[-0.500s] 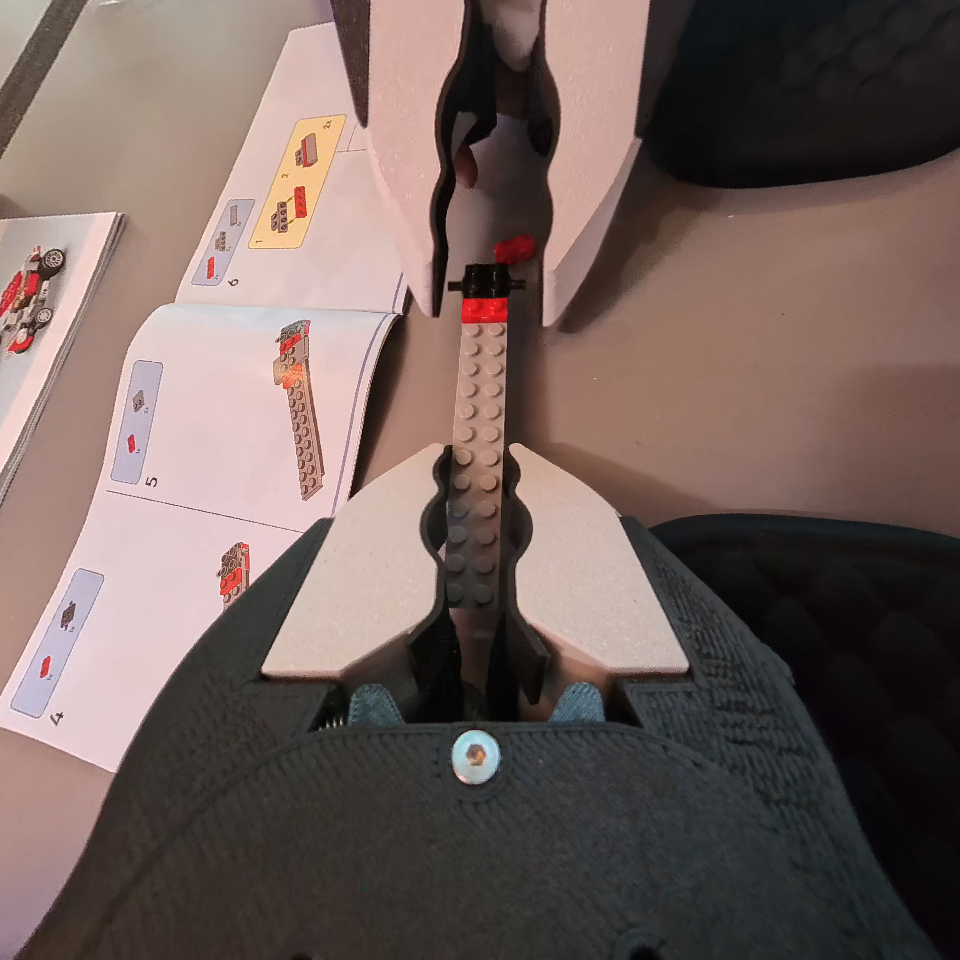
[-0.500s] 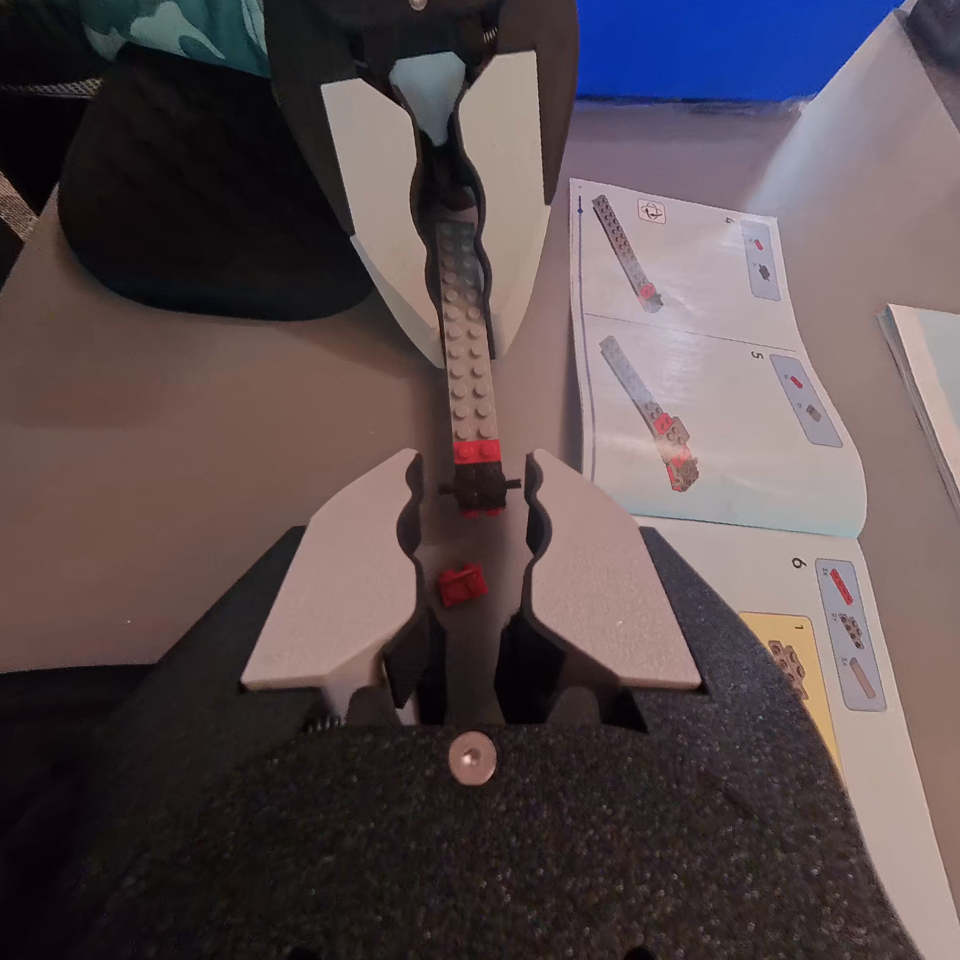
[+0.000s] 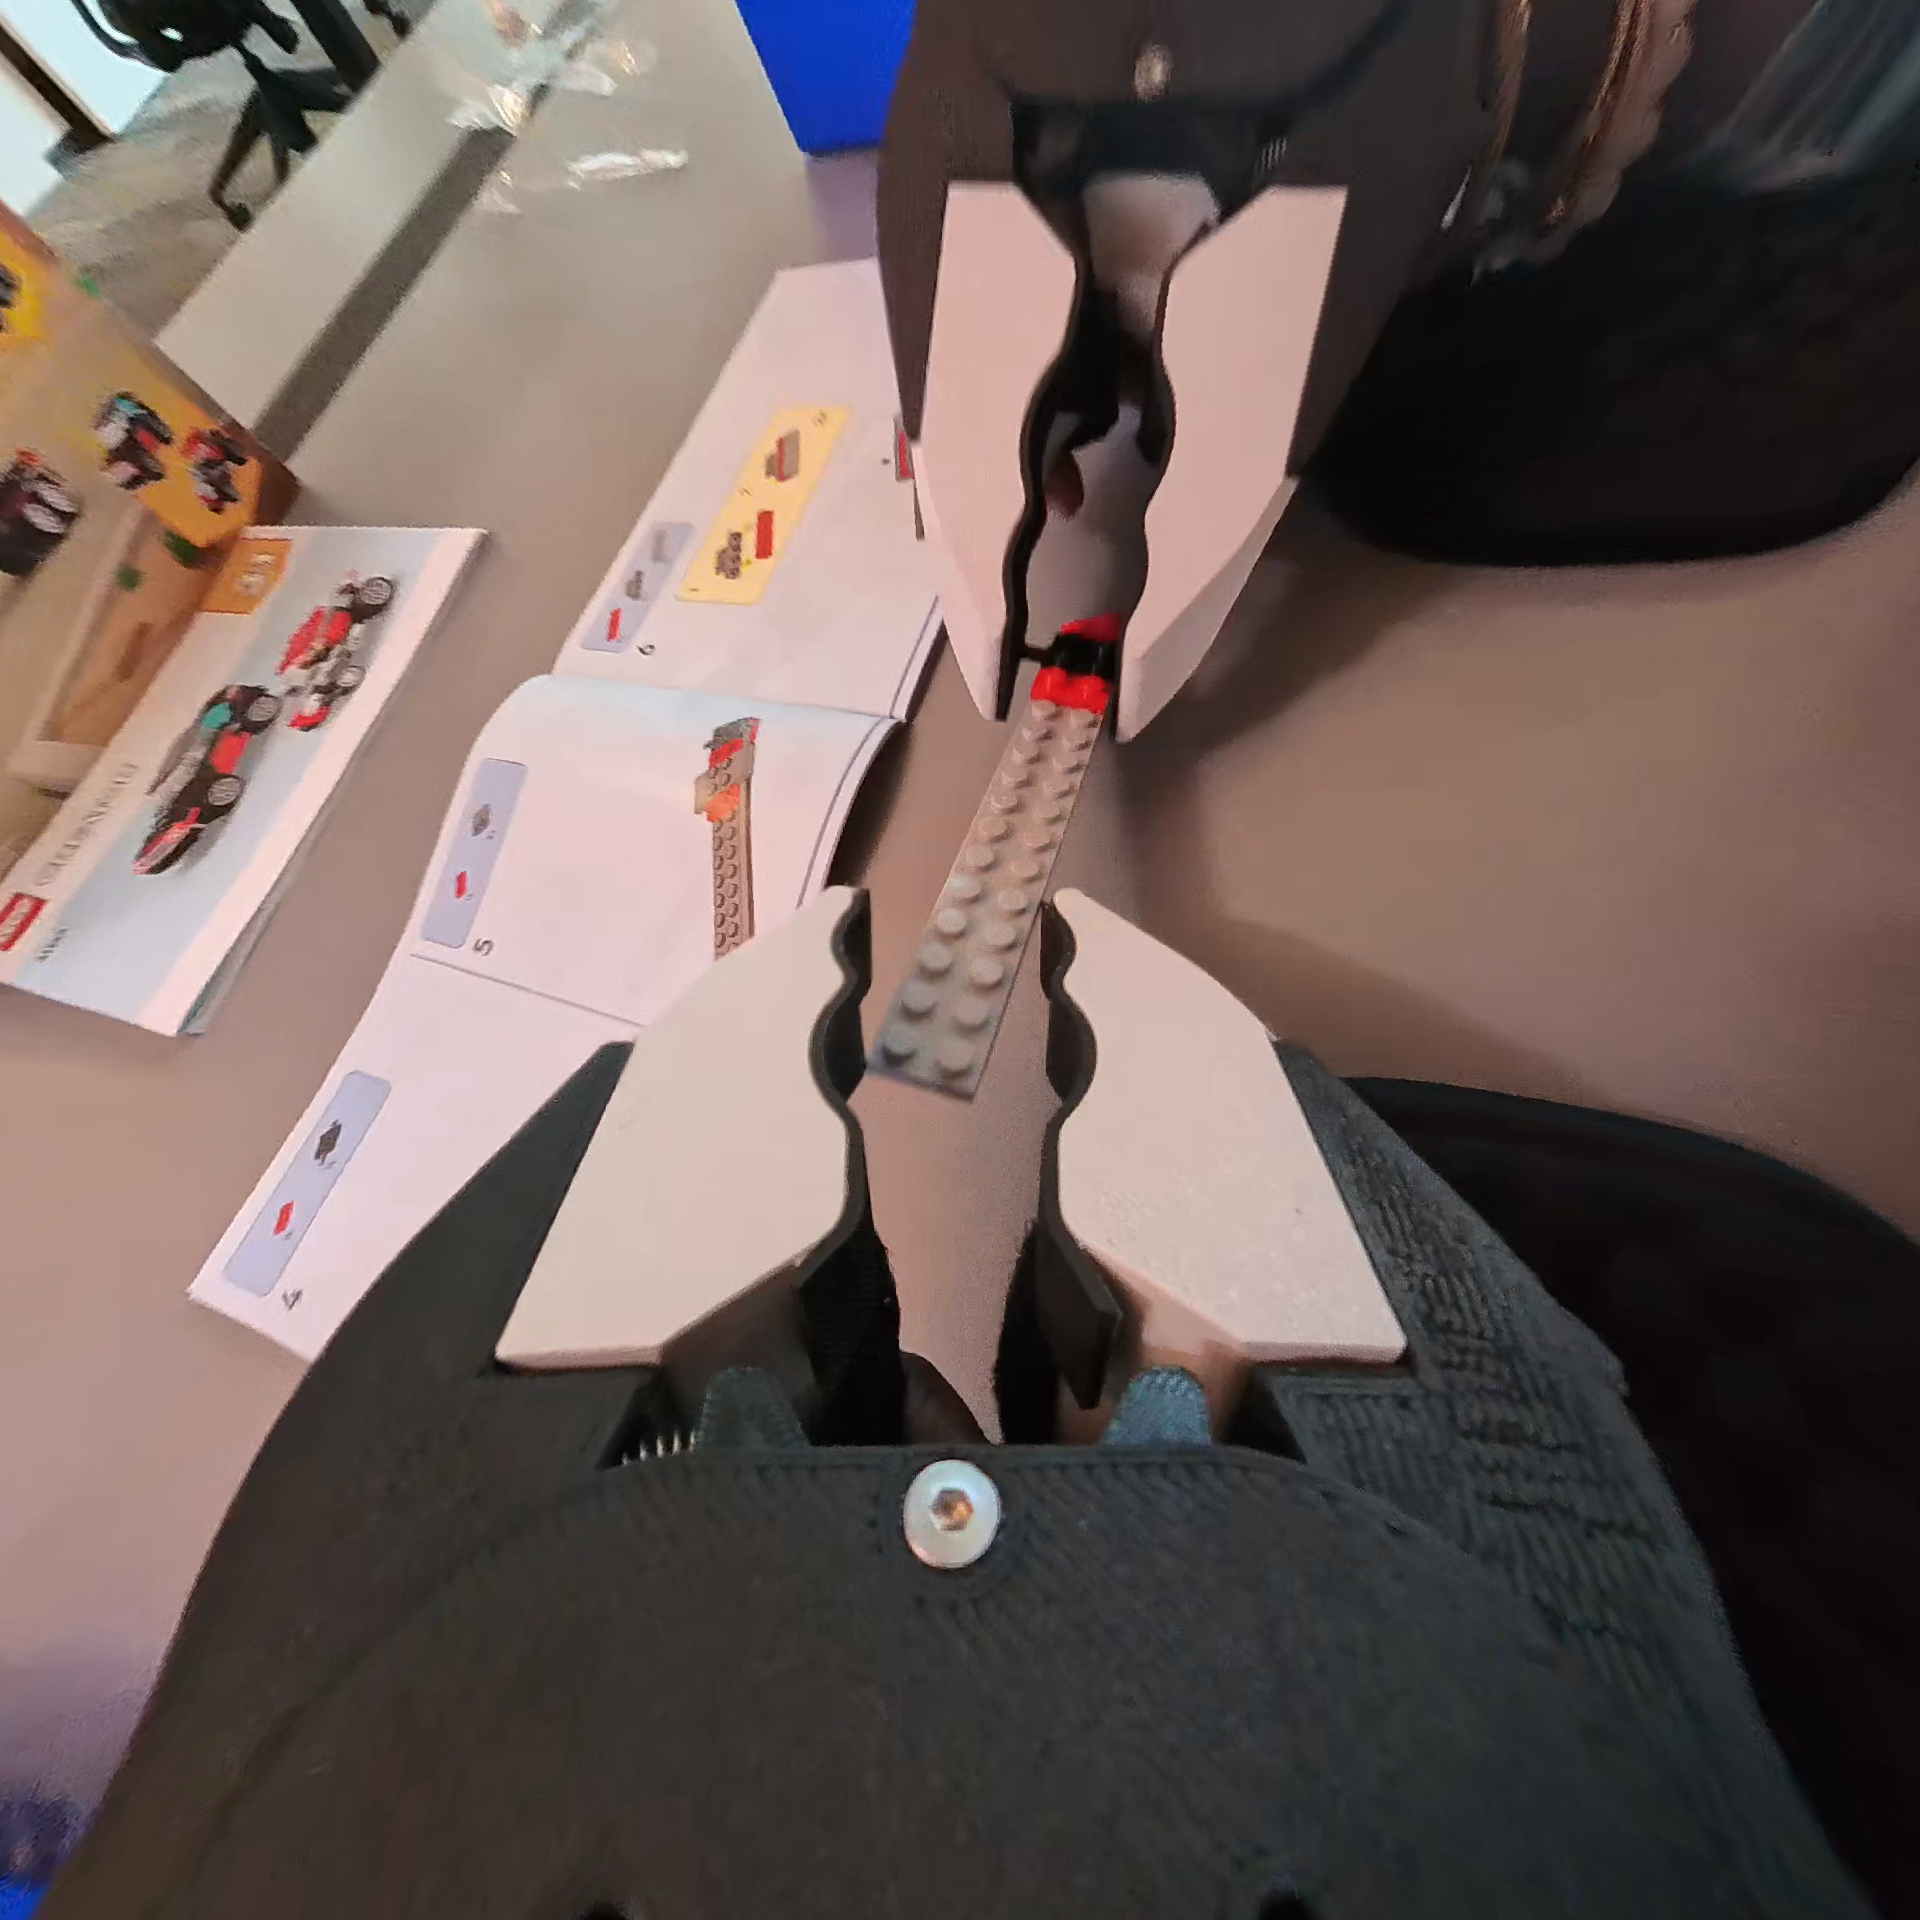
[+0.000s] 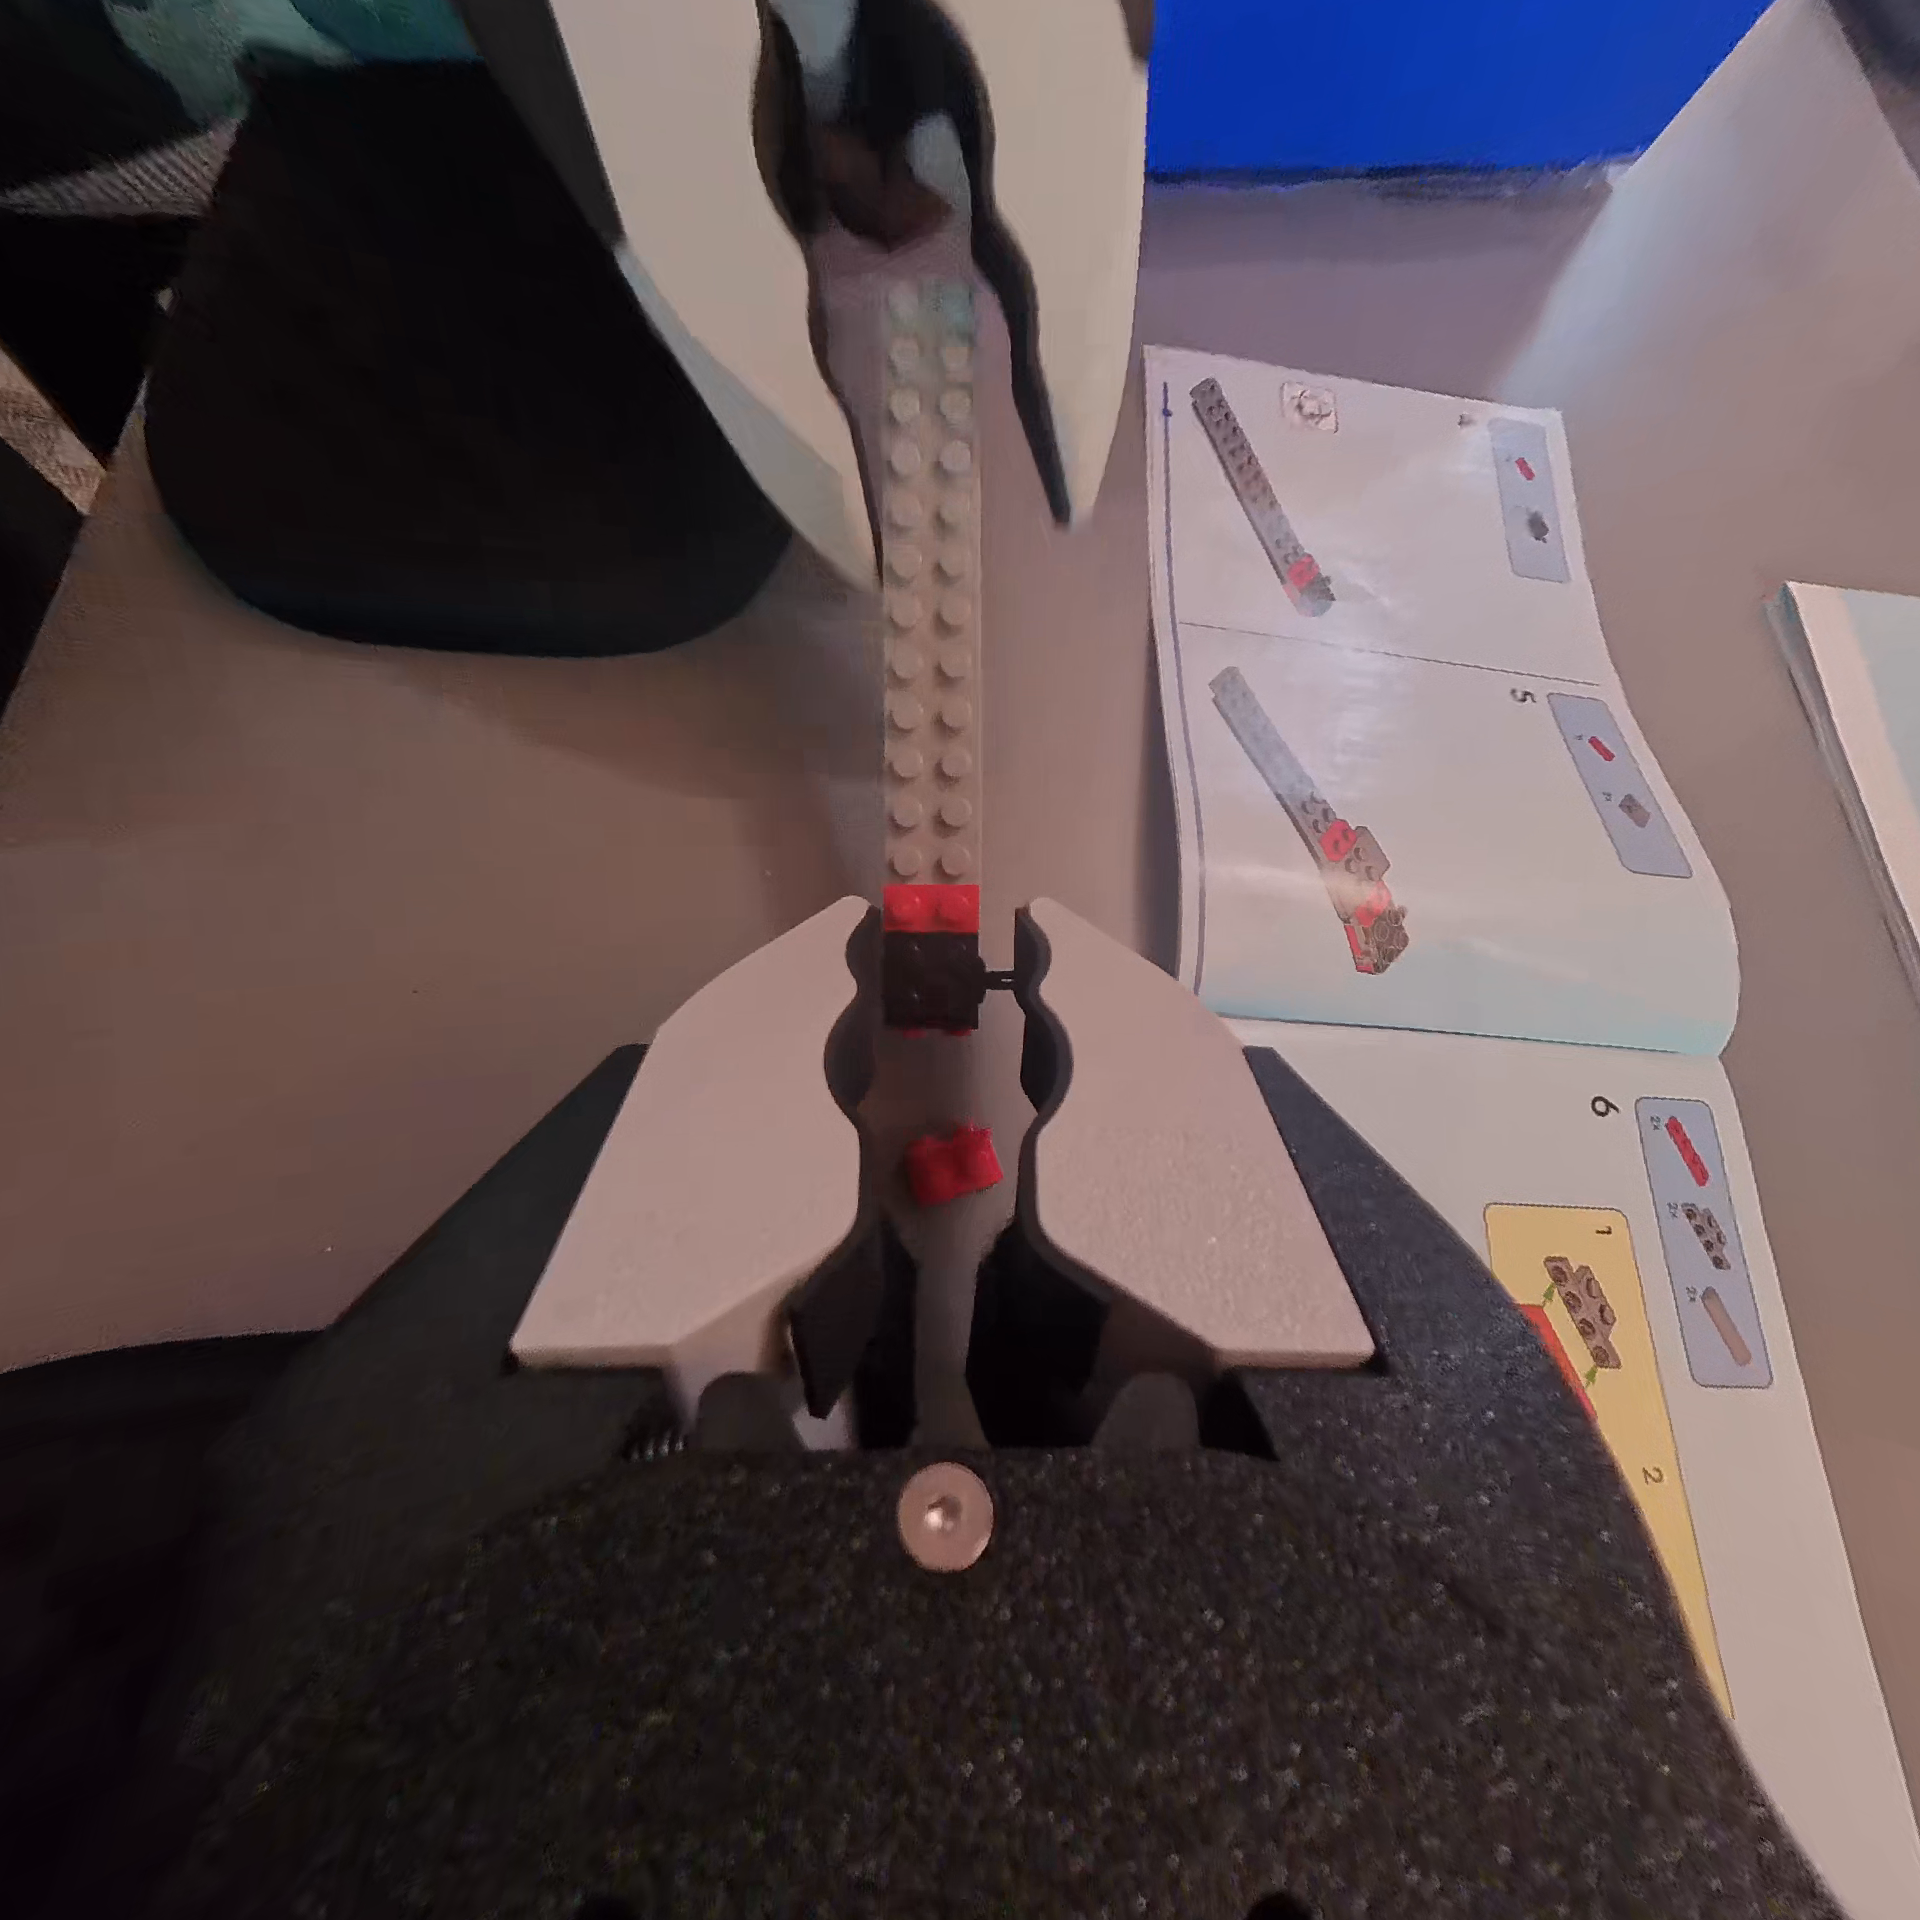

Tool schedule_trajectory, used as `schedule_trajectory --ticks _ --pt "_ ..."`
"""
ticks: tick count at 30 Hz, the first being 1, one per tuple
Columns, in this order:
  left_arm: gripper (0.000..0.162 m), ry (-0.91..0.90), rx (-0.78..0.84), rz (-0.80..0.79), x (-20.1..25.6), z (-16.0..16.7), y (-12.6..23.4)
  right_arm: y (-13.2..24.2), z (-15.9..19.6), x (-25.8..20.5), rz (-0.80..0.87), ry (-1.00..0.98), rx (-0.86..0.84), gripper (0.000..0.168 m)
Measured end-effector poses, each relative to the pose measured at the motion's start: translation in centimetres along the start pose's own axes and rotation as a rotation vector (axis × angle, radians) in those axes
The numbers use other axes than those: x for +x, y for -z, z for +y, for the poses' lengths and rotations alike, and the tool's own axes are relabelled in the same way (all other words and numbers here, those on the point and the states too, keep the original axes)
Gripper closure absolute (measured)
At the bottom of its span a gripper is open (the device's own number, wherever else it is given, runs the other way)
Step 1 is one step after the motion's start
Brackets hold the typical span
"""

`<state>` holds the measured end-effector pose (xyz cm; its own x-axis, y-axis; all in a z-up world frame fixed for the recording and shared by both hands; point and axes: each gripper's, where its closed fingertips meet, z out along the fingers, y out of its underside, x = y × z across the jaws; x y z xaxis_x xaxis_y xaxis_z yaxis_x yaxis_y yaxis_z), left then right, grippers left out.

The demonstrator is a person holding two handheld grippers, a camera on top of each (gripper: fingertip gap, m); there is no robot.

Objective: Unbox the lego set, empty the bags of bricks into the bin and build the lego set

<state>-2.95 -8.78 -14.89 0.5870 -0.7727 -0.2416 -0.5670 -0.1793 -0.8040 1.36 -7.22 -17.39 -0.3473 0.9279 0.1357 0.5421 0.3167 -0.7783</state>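
A long grey plate (image 4: 932,582) with red and black bricks at one end is lying on the worktop (image 3: 1455,831), mid-build. The left tool (image 3: 951,997) is spread around its bare end; the right tool (image 4: 940,997) is spread around its brick end. A loose red brick (image 4: 951,1164) between the right fingers likely needs pinching next.

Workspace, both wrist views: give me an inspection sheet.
Surface: grey table, matte.
Job's things: long grey plate with red and black bricks at one end; loose red brick; open instruction booklet.
Clutter: second booklet, set box, clear wrappers.
Tongs: left tongs open, flanking the plate's bare end; right tongs close around the black brick, grip uncertain.
Cables: nothing seen.
Surroundings: blue bin, black padded shape, office chair.
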Motion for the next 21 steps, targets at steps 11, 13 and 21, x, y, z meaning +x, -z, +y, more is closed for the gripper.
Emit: schedule_trajectory --ticks 11,13,21 --pt "0.131 0.179 0.123 -0.171 -2.5 -1.4 11.0 -0.8 1.2 -0.8 -0.033 -0.029 -0.118 0.139" --pt "0.131 0.182 0.061 -0.284 -4.0 -0.5 13.7 -0.6 1.0 -0.8 -0.029 -0.035 -0.101 0.131" --pt "0.120 0.285 -0.291 -1.376 -11.7 6.7 31.6 2.3 -3.6 1.7 0.119 -0.094 0.281 0.086"
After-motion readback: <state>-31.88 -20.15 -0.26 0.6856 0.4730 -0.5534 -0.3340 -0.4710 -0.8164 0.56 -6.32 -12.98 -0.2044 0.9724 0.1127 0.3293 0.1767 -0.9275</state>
